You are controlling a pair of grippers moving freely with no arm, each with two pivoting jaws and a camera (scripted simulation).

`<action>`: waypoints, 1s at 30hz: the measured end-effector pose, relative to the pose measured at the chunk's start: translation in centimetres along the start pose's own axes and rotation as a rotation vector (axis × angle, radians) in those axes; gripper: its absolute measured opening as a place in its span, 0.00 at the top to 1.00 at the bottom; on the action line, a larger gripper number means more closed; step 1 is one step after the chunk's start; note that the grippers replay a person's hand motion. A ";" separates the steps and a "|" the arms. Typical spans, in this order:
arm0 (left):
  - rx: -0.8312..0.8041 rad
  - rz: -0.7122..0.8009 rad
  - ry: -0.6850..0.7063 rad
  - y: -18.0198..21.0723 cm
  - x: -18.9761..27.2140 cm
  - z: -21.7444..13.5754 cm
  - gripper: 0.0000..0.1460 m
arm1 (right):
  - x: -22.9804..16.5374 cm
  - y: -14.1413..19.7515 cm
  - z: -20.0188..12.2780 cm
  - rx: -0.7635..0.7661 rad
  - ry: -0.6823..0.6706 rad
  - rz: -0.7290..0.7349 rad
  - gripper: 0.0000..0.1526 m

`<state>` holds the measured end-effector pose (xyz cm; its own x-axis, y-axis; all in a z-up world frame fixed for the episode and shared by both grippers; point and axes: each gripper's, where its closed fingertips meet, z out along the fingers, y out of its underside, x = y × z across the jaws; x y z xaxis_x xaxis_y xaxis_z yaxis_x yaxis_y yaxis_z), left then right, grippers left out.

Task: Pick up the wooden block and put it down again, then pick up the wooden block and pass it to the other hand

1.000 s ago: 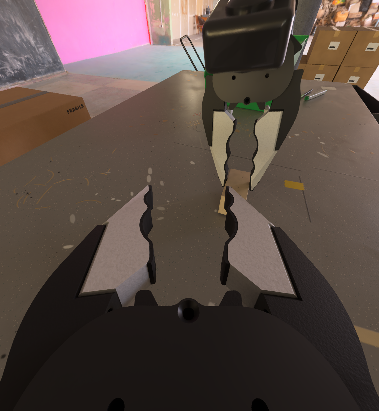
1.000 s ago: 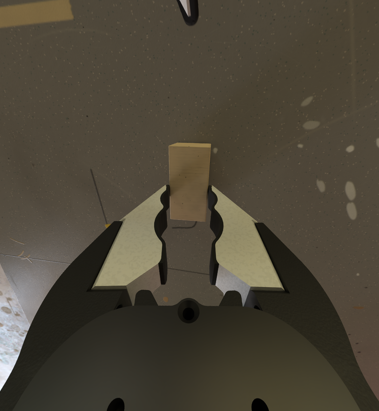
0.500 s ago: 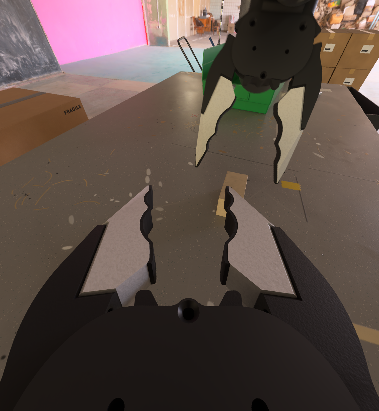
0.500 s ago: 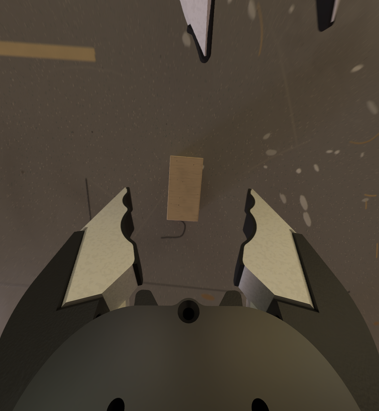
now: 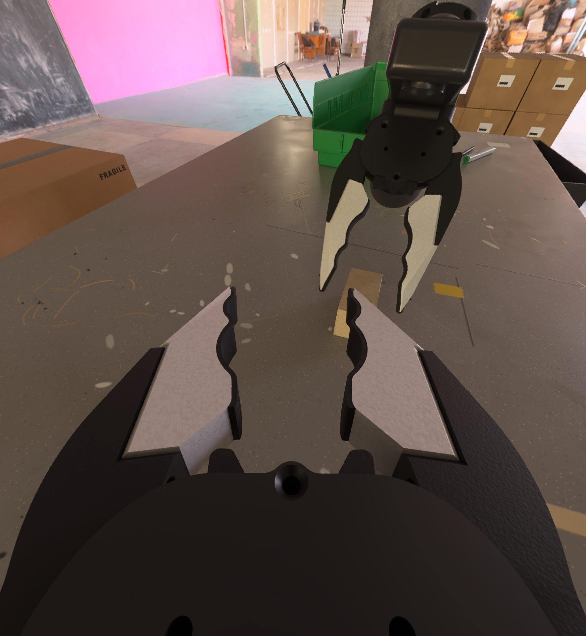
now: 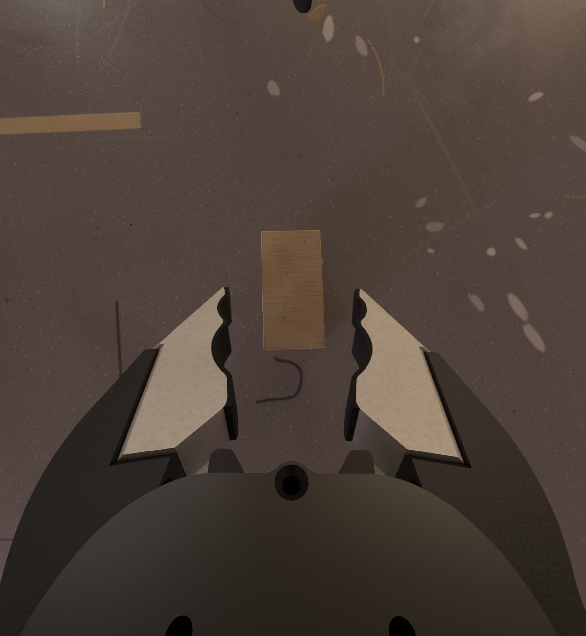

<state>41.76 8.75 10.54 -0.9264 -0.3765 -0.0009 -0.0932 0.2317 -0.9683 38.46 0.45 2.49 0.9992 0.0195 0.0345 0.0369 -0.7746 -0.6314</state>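
Observation:
The wooden block [image 6: 291, 275] lies flat on the grey table [image 5: 147, 241], and nothing holds it. My right gripper [image 6: 291, 290] is open and points straight down over it, with one finger on each side and a gap to the block on both. In the left wrist view the right gripper [image 5: 361, 299] hangs over the block [image 5: 365, 284], its tips near the block's top. My left gripper [image 5: 291, 290] is open and empty, low over the table just short of the block, and its right finger [image 5: 381, 361] hides the block's near part.
A green bin [image 5: 343, 113] stands at the table's far end, with markers [image 5: 477, 153] to its right and a black bin [image 5: 566, 172] at the right edge. A piece of yellow tape [image 5: 448, 290] lies right of the block. Cardboard boxes [image 5: 44, 192] [image 5: 532, 93] stand off the table.
The right gripper let go of the block, opened wide and rose. It has since come back down a little with its jaws narrower, still open. The left gripper has not moved.

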 end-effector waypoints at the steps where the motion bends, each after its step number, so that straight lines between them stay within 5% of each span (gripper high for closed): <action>1: -0.002 -0.002 0.001 0.1 0.0 0.0 0.56 | -0.1 0.1 0.1 0.009 -0.004 0.007 0.56; 6: -0.023 0.000 0.013 0.5 0.2 0.4 0.51 | -0.2 0.2 0.3 0.058 -0.037 0.027 0.76; 10: -0.045 -0.001 0.029 0.9 0.5 0.7 0.42 | -0.1 0.1 0.3 0.063 -0.067 0.028 0.76; 23: -0.142 0.027 0.079 2.4 1.6 1.7 0.41 | 0.0 -0.7 -0.6 0.036 -0.098 0.011 0.76; 30: -0.103 0.007 0.093 1.8 1.9 1.7 0.41 | 0.5 -2.4 -2.7 0.162 -0.119 0.077 0.76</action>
<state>40.49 6.90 8.37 -0.9564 -0.2913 0.0206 -0.1197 0.3268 -0.9375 38.80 0.62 6.13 0.9935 0.0464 -0.1041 -0.0471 -0.6651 -0.7453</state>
